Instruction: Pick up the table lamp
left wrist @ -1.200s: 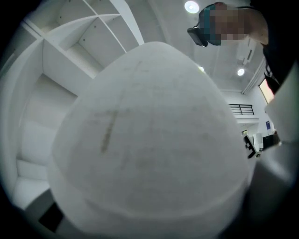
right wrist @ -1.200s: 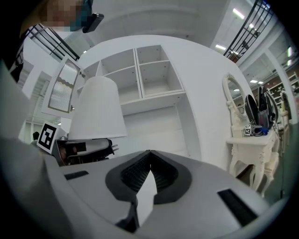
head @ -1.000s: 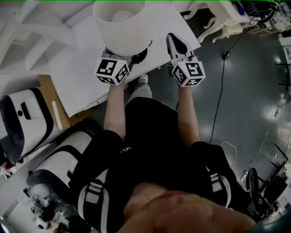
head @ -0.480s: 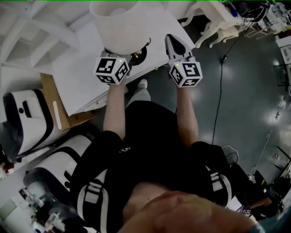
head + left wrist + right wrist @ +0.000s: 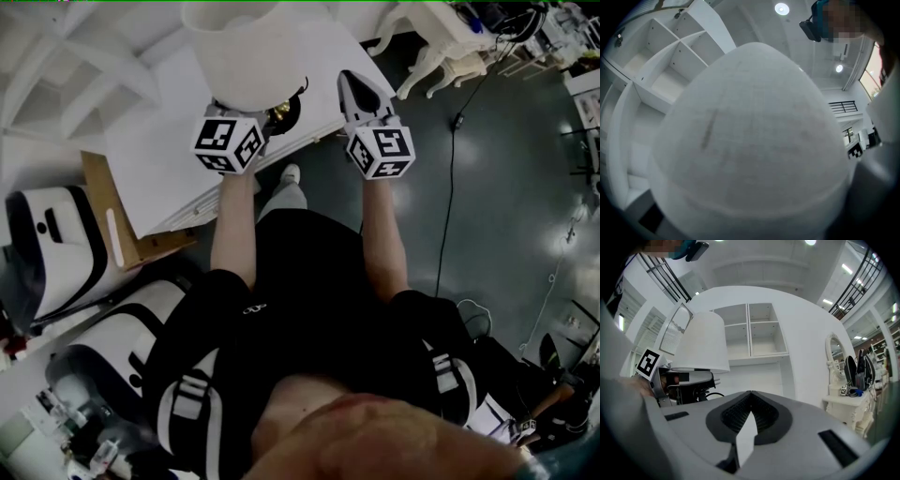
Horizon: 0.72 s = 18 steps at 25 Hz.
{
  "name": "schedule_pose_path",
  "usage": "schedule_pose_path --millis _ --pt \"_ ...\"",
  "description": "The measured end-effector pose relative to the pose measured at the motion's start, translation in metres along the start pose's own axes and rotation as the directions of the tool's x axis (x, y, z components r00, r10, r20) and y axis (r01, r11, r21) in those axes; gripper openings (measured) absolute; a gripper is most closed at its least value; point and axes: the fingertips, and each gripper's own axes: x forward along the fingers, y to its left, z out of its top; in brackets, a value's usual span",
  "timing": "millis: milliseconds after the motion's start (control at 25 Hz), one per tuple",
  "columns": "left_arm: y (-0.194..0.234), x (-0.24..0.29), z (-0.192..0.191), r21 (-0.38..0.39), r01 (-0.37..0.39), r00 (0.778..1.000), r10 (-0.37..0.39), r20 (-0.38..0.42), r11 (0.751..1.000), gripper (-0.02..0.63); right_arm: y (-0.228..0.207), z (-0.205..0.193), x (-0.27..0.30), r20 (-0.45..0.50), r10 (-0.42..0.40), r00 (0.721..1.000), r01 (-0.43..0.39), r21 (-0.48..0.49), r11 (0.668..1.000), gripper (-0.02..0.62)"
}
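Note:
The table lamp has a white drum shade [image 5: 246, 47] and a dark, gold-trimmed base [image 5: 284, 111] with a black cord, above the white table [image 5: 169, 159]. My left gripper [image 5: 251, 114] reaches in under the shade and is shut on the lamp's stem; its jaws are hidden by the shade. In the left gripper view the shade [image 5: 750, 140] fills almost everything. The right gripper view shows the shade [image 5: 701, 343] with the left gripper [image 5: 686, 380] just below it. My right gripper [image 5: 352, 82] is to the right of the lamp, apart from it, jaws shut on nothing [image 5: 749, 394].
A white cubby shelf [image 5: 750, 331] stands behind the table. An ornate white dressing table [image 5: 441, 42] with a mirror [image 5: 836, 355] is at the right. A cable [image 5: 453, 197] runs over the dark floor. White and black cases [image 5: 47, 244] and a wooden board [image 5: 108, 211] lie left.
Both grippers have risen a little and moved farther over the table. The lamp has gone along in the left gripper. The right gripper's jaws stay closed.

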Motion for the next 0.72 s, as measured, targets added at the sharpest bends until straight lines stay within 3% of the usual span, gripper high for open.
schedule_pose_path --millis 720 --pt "0.013 0.012 -0.007 -0.009 -0.017 1.0 0.017 -0.017 1.0 0.14 -0.017 -0.003 0.011 -0.009 -0.007 1.0 0.008 0.009 1.0 0.017"
